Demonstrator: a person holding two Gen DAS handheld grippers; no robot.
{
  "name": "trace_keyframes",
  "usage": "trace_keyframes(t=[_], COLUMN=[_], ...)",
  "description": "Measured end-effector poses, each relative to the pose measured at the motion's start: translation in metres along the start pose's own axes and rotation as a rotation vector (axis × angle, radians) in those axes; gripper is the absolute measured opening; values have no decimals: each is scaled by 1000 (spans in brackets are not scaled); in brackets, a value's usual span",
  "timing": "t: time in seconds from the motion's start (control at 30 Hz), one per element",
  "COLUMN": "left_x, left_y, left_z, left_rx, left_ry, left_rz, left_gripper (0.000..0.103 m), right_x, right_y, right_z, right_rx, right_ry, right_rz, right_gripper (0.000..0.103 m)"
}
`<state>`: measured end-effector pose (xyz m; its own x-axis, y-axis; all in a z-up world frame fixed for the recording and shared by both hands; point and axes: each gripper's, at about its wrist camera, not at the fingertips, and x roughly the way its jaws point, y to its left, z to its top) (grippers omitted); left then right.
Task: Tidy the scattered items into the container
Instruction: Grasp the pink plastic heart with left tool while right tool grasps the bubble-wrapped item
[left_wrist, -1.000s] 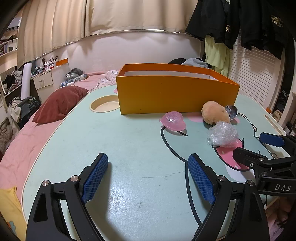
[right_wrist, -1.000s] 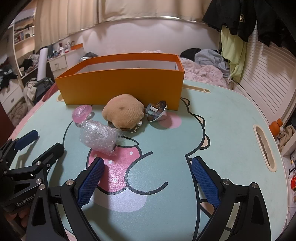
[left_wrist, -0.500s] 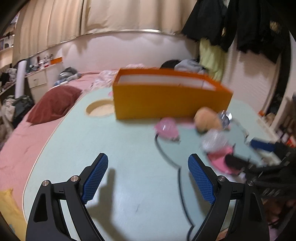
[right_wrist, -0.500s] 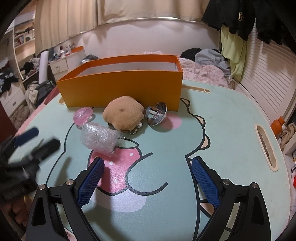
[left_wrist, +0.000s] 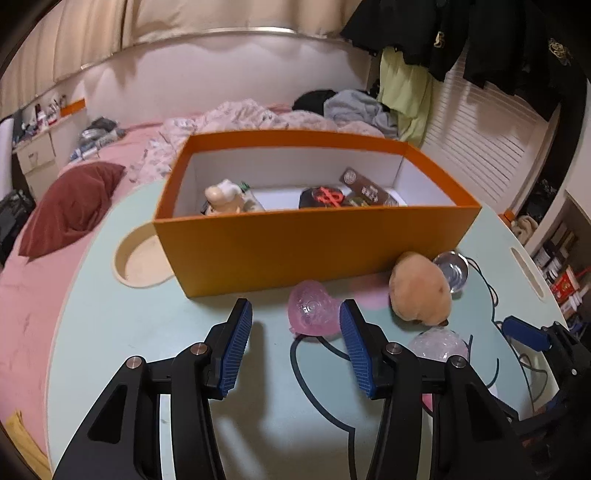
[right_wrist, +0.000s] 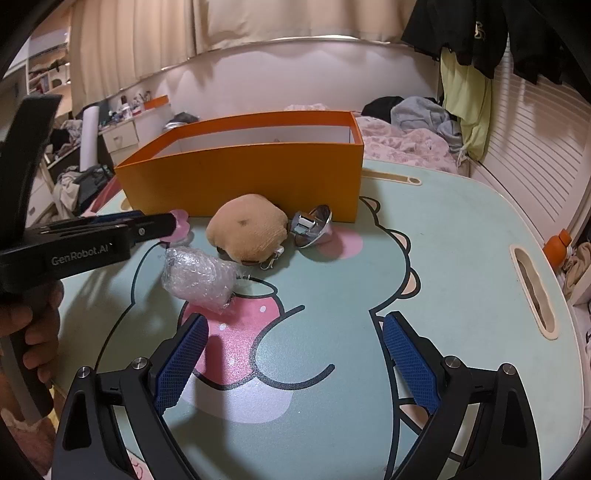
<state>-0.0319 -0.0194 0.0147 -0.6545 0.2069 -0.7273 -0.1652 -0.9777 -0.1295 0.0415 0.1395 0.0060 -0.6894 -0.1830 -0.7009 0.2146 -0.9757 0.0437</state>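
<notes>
An orange box (left_wrist: 314, 247) (right_wrist: 258, 177) stands on the table and holds several items. In front of it lie a clear pink heart-shaped piece (left_wrist: 314, 314) (right_wrist: 181, 225), a tan plush (left_wrist: 421, 291) (right_wrist: 247, 227), a shiny metal cup (left_wrist: 452, 271) (right_wrist: 312, 229) and a bubble-wrap bundle (left_wrist: 437, 343) (right_wrist: 199, 278). My left gripper (left_wrist: 295, 345) is open, raised over the table, with the pink piece just ahead between its fingertips. My right gripper (right_wrist: 291, 362) is open and empty, low over the table, with the bundle just beyond its left finger.
The table (left_wrist: 129, 332) (right_wrist: 461, 240) is pale green with a cartoon print, a round recess (left_wrist: 138, 258) at left and a slot (right_wrist: 532, 291) at right. A bed with a red pillow (left_wrist: 70, 203) lies behind. An orange bottle (right_wrist: 557, 243) stands off the right edge.
My left gripper has risen and moved forward toward the box and the pink piece, and its jaws have narrowed. The right gripper has barely moved.
</notes>
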Motion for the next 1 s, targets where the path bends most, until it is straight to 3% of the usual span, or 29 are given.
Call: trace_keyframes(t=[0.1,0.17,0.27,0.43,0.53,0.7,0.8,0.9,0.97,1.0], left_x=[8,9,5,-29,-50,-69,-74,-77,-79,-79], left_y=[-1,-5,-7,9,14,17,16,13,14,14], left_z=[0,-1,-4,-11,-23,-35,-33,-35,-36,-36], left_rx=[16,40,58,-23,-49,-54,-52,-46,-43,-45], left_ry=[28,36,27,-109,-147,-180,-195,-206,-209,-209], left_rz=[3,-19,-58,-41,-61,-59,-72,-81,-82,-81], left_gripper=[49,40,40,40,40,40,40,40,40,40], right_x=[0,0,1,-1,-2,-4,7,24,27,26], right_y=[0,0,1,0,-1,22,36,42,42,42], right_z=[0,0,-1,-1,3,16,25,30,32,33], right_rx=[-1,0,0,10,45,0,-23,-5,-7,-8], right_ry=[0,-1,-2,-14,-14,-18,16,64,51,53], right_rz=[0,1,1,39,51,121,145,140,112,115], right_gripper=[96,96,96,95,95,92,84,68,38,34])
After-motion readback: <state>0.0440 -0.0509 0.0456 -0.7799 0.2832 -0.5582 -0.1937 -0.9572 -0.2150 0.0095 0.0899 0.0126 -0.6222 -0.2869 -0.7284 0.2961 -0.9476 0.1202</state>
